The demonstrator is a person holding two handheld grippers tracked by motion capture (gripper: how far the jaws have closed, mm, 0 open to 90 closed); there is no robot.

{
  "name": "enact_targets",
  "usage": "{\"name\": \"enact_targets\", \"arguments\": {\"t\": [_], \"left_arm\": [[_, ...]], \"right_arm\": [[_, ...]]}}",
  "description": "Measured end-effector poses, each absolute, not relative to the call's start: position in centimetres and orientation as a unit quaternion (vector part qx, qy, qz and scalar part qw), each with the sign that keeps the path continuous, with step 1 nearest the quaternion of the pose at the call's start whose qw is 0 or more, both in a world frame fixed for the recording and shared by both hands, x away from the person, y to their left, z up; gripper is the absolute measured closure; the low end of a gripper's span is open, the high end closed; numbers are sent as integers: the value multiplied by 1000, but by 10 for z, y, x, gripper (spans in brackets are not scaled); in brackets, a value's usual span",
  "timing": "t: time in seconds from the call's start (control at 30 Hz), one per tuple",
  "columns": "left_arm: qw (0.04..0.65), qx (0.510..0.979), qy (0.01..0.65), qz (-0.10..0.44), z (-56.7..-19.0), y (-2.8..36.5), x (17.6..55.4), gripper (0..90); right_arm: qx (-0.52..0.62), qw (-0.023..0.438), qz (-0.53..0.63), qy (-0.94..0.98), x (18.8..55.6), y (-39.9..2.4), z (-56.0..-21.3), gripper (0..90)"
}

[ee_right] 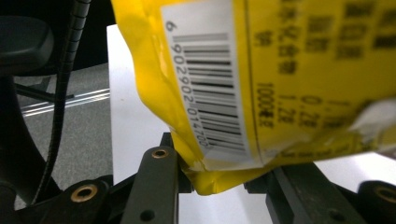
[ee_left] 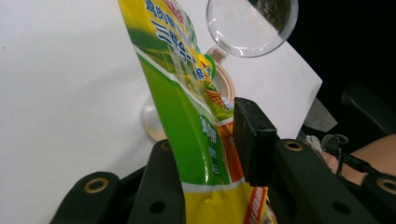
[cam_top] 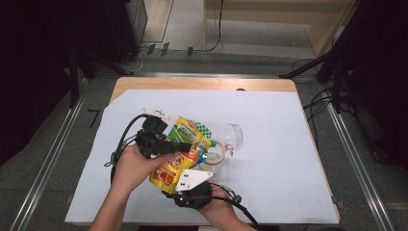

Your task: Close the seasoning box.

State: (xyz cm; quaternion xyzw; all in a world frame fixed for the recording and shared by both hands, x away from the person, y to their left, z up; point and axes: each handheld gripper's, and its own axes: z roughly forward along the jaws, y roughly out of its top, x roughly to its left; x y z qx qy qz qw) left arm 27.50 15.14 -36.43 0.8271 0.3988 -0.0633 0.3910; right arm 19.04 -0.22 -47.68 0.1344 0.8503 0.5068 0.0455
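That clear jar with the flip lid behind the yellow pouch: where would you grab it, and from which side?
Probably by its round body below the rim, coming in level from the open side away from the yellow pouch. The clear jar stands upright, its hinged lid is swung open, so a grip from above looks awkward.

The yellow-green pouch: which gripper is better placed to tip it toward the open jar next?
Probably left. The left gripper holds the pouch near its upper end, right beside the clear jar with its flipped-open lid. The right gripper only pinches the bottom corner, farther from the jar.
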Motion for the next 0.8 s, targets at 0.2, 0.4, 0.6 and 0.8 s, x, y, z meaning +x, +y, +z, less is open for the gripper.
{"name": "enact_targets", "arguments": {"t": [0.2,0.4,0.6,0.8], "left_arm": [[379,829,407,-62,-366,147,277,711],[377,832,401,-67,-367,136,280,688],[374,830,407,-78,-368,134,287,669],[369,830,409,-88,-366,131,292,692]], "right_arm": [[139,27,507,850,190,0,-476,715],[139,18,510,849,190,1,-473,698],[143,6,513,846,193,0,-468,694],[143,7,510,848,196,-1,-466,680]]}}
